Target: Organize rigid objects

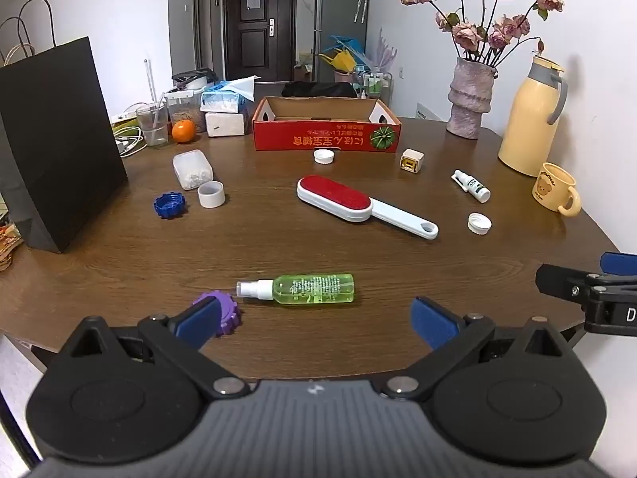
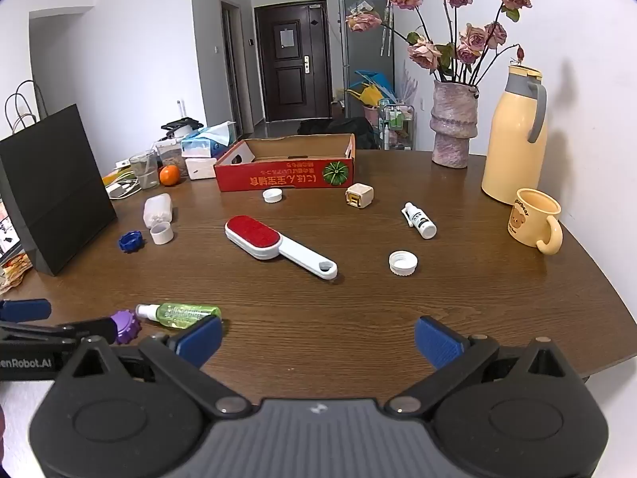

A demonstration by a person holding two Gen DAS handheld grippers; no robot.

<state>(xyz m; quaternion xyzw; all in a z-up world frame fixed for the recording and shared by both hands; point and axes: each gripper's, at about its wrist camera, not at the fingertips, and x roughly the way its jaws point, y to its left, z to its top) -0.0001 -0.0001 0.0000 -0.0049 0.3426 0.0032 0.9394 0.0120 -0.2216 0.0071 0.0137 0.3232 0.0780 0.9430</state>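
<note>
- While the left gripper point(image 1: 316, 320) hangs low over the near edge of the wooden table point(image 1: 278, 247), its blue pads point(image 1: 432, 320) stand wide apart, nothing between them
- Left view: green spray bottle point(image 1: 306, 288) lies on its side just ahead of the pads, nozzle toward a purple cap point(image 1: 223, 312) partly hidden behind the left pad
- Mid-table, a lint brush point(image 1: 358, 203) with a red face, handle toward the right; white cap point(image 1: 479, 223) near the handle end
- Small white bottle point(image 1: 471, 186) and a cream cube point(image 1: 411, 160) further right; another white cap point(image 1: 323, 156) just in front of the red box point(image 1: 326, 135), which sits open at the back
- Left side: blue cap point(image 1: 170, 204), white cup-shaped lid point(image 1: 211, 194), clear jar point(image 1: 192, 169) lying down, black bag point(image 1: 55, 139)
- Right gripper's tip point(image 1: 589, 290) shows at the right edge
- Right view: right gripper point(image 2: 318, 338) spread open, empty, over bare wood near the table edge
- Green bottle point(image 2: 185, 314) and purple cap point(image 2: 126, 326) sit to its left, beside the left gripper's fingers point(image 2: 28, 310)
- Lint brush point(image 2: 278, 247) ahead, centre; white cap point(image 2: 403, 263) to its right
- Yellow mug point(image 2: 533, 219), yellow flask point(image 2: 513, 135) and vase point(image 2: 454, 127) stand along the right
</note>
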